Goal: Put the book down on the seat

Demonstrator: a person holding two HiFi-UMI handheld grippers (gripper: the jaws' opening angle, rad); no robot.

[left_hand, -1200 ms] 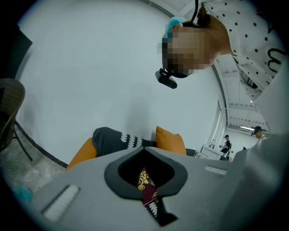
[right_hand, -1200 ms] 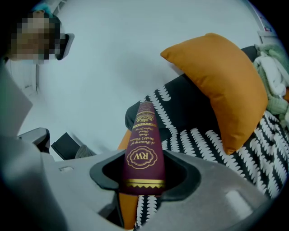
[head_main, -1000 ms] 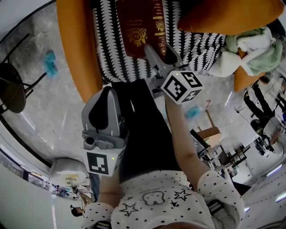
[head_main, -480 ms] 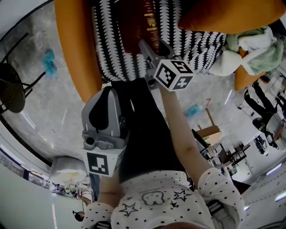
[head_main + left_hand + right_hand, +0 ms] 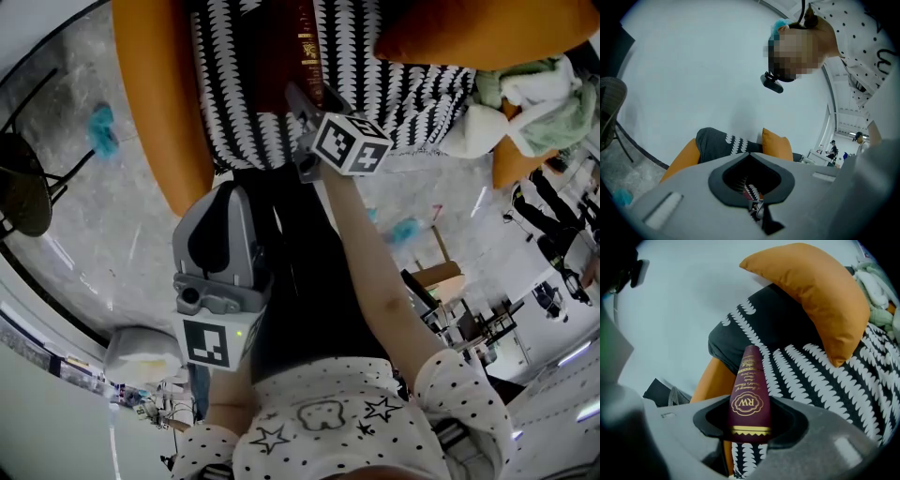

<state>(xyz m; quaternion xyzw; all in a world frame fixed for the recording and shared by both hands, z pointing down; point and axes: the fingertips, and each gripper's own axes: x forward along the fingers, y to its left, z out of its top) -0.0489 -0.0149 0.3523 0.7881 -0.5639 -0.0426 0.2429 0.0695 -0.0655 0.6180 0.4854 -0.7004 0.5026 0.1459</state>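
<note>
**Head view:** The right arm reaches straight out to the far side. Its right gripper (image 5: 307, 96) points down at the seat (image 5: 412, 89) and is clamped on the near end of the book (image 5: 281, 42). The book's far end is cut off by the picture's top edge. The book is over the seat's black-and-white cover, left of the orange cushion (image 5: 469, 33). Whether it touches the cover cannot be told. The left gripper (image 5: 221, 199) is held near the person's lap, its jaws together.

**Left gripper view:** The left gripper (image 5: 750, 154) points about level at the chair, jaws closed with nothing between them. They hide most of the seat (image 5: 724, 145); only its back and the cushion (image 5: 777, 145) show above them.

**Right gripper view:** The right gripper (image 5: 750, 427) grips the book (image 5: 749, 390) by its sides, with the gold-printed spine facing the camera. The book's lower end is hidden inside the jaws. The seat (image 5: 820, 376) lies beyond and to the right, with the cushion (image 5: 820, 301) on its far side.
</note>
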